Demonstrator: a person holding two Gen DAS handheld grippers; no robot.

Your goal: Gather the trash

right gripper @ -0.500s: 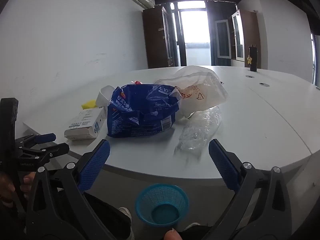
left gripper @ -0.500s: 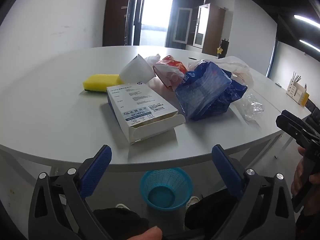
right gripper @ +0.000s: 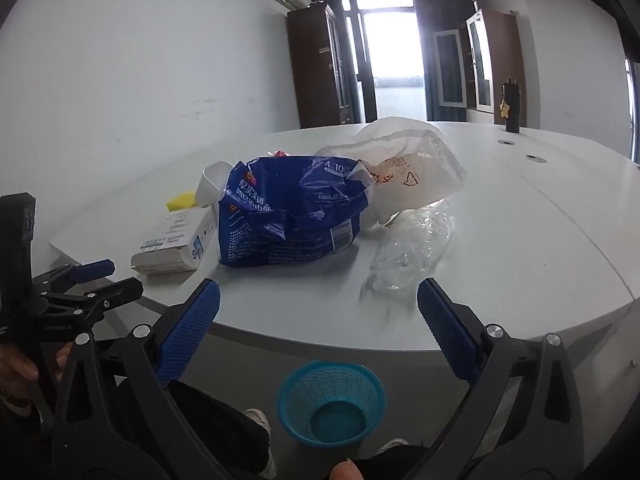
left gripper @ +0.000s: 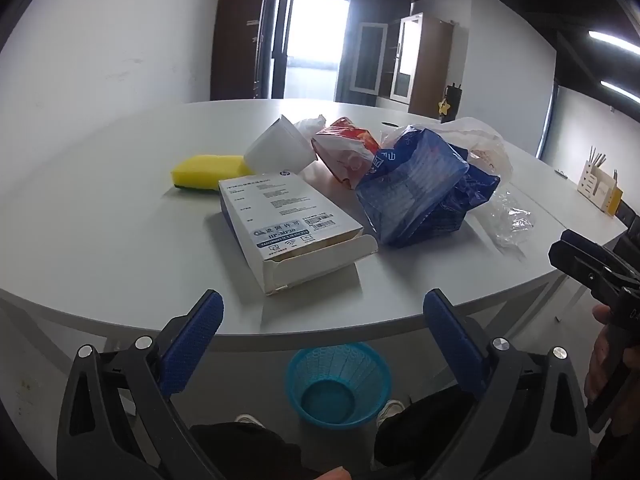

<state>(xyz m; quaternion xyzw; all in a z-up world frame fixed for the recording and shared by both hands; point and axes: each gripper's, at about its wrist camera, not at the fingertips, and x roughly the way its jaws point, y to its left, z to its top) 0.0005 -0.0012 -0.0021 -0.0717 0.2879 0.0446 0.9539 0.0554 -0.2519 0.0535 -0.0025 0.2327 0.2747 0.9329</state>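
Nothing collected yet: both my grippers, left gripper (left gripper: pixel 322 316) and right gripper (right gripper: pixel 318 308), hover with jaws wide and empty. Next, I close on the white carton (left gripper: pixel 288 224) near the desk (left gripper: pixel 100 220) edge, then drop it into the blue basket (left gripper: pixel 338 384).

wooden cabinets (left gripper: pixel 420 60), pen holder (left gripper: pixel 598 188).

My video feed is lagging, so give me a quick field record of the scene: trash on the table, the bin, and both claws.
surface: white table
trash items: white carton, blue plastic bag, red wrapper, white plastic bag, clear crumpled film
other items: yellow sponge, white cup on its side
bin: blue mesh basket on the floor below the table edge; looks empty
left claw: open, holding nothing
right claw: open, holding nothing
progress: no trash in the bin yet
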